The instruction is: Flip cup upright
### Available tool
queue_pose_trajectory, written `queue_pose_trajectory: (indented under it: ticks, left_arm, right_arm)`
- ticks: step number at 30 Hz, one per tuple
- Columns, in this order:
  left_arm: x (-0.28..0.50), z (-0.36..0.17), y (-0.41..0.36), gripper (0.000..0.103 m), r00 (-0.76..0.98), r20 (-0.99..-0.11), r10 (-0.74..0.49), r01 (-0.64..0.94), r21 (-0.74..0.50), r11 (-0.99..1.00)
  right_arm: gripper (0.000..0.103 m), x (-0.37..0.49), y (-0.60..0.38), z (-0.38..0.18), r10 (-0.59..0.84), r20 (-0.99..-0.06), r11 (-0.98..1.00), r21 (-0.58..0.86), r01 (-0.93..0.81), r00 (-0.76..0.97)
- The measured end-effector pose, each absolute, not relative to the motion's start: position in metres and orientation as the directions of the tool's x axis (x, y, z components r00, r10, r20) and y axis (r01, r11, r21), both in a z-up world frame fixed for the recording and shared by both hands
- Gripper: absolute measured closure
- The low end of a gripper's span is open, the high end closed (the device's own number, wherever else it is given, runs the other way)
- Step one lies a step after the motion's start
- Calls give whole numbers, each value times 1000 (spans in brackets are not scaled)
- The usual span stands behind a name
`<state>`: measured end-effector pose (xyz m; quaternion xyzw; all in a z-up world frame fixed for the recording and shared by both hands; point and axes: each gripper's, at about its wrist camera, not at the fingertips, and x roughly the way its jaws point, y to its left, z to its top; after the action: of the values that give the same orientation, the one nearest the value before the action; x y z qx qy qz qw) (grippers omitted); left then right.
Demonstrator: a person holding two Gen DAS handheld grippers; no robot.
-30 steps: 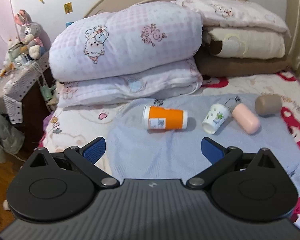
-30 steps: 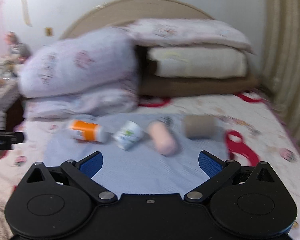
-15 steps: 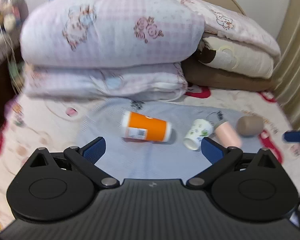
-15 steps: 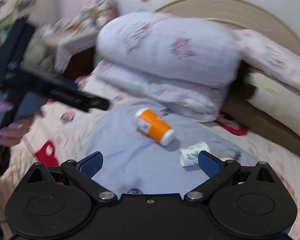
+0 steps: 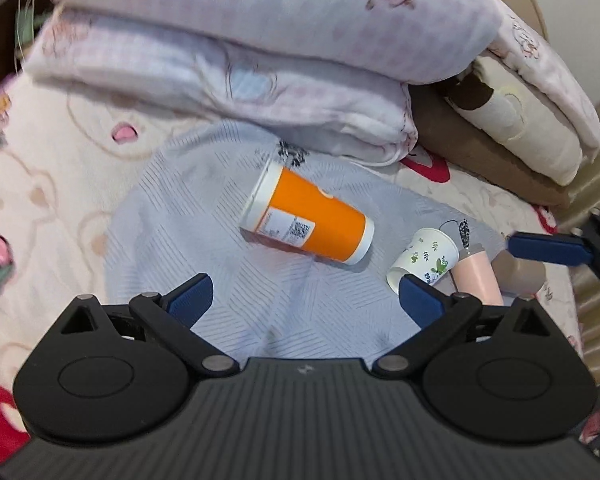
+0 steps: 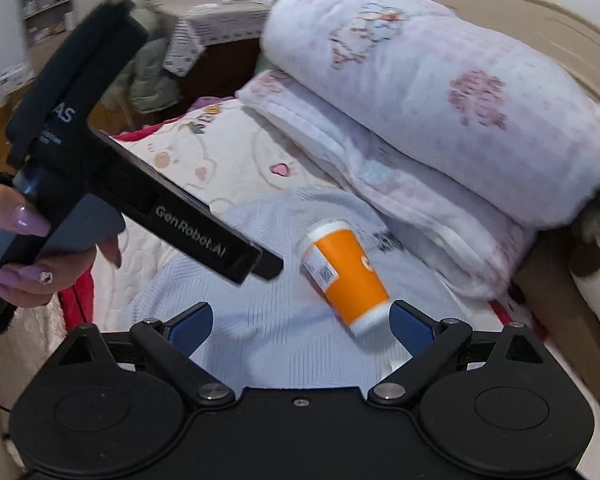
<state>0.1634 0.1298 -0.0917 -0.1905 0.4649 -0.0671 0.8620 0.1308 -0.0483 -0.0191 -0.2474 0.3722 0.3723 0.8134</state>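
Both views have closed in on the sideways orange cup (image 5: 307,219); each tool, left (image 5: 303,296) and right (image 6: 300,320), stays spread, empty.

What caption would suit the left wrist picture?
Open left gripper faces an orange cup lying on its side on a blue cloth.

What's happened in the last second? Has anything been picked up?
Nothing has been picked up. Both grippers, left and right, have moved in closer to the orange paper cup with white ends, jaws open throughout. The cup remains on its side on the pale blue cloth, beside the small white leaf-print cup.
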Motion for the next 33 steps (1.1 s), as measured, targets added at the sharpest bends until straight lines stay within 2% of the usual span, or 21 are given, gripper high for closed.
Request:
queue_pose_trajectory:
  ticks: [7,11,14,16,20,23,27,33]
  left_arm:
    - [182,-138,136,3,593,-721,-360,-95,-506,857]
    - [192,-159,137,4,601,-706,-375,-103,-534,839]
    - [201,-177,140,6,610,-696,-379,-118,-552,825]
    - [207,-189,143,9,610,-701,-369,-139,-554,821]
    - [216,-208,150,10,631,-664,-401,-135,-603,786]
    - [220,-219,152,10,640,-658,-396,-124,-597,792]
    - [221,-227,156,10,639,-626,-447,-124,-657,744]
    - [215,-225,155,10,671,-611,-420,-112,-643,757]
  right_arm:
    - [6,177,-29,-58,407,-803,575,-145,-805,435]
    - [6,193,-18,-87,395,-790,532,-219,-818,468]
    - [6,209,-15,-107,408,-790,529,-204,-824,458]
    - [6,221,-11,-118,394,-798,541,-199,-817,455]
    - [6,239,-2,-142,324,-815,509,-277,-815,480]
    - [6,241,-2,-154,277,-823,503,-315,-804,496]
    - [6,238,-4,-161,249,-817,466,-368,-804,519]
    - [6,250,1,-168,265,-790,477,-390,-787,552]
